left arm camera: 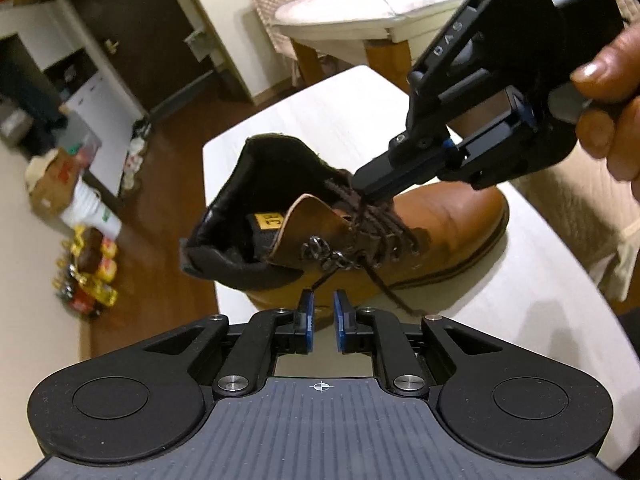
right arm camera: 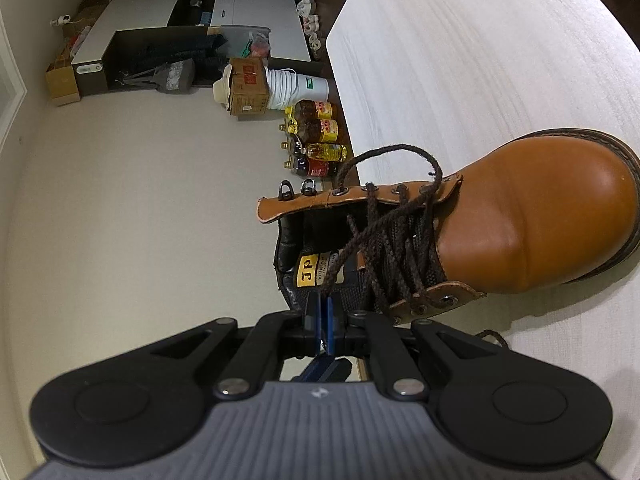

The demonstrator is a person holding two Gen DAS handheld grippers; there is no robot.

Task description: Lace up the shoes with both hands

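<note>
A tan leather boot (left arm camera: pixel 452 232) (right arm camera: pixel 540 216) lies on the white table (left arm camera: pixel 340 112) (right arm camera: pixel 480 60), partly laced with a dark brown lace (left arm camera: pixel 384 280) (right arm camera: pixel 384 152). In the right wrist view my right gripper (right arm camera: pixel 323 300) is shut on a strand of that lace just above the boot's tongue. Seen from the left wrist, it (left arm camera: pixel 370 194) reaches in from the upper right over the eyelets, held by a hand (left arm camera: pixel 608 120). My left gripper (left arm camera: pixel 324 304) sits close to the boot's near side, with a narrow gap between its blue pads (left arm camera: pixel 308 314) and nothing pinched. A loose lace end lies just ahead of them.
The table edge runs close to the boot's ankle opening. Below it on the floor stand several bottles (left arm camera: pixel 92 276) (right arm camera: pixel 316 140), a white bucket (right arm camera: pixel 296 86) and a cardboard box (right arm camera: pixel 248 88). A round table (left arm camera: pixel 380 12) stands behind, and a cushioned seat (left arm camera: pixel 580 208) is at the right.
</note>
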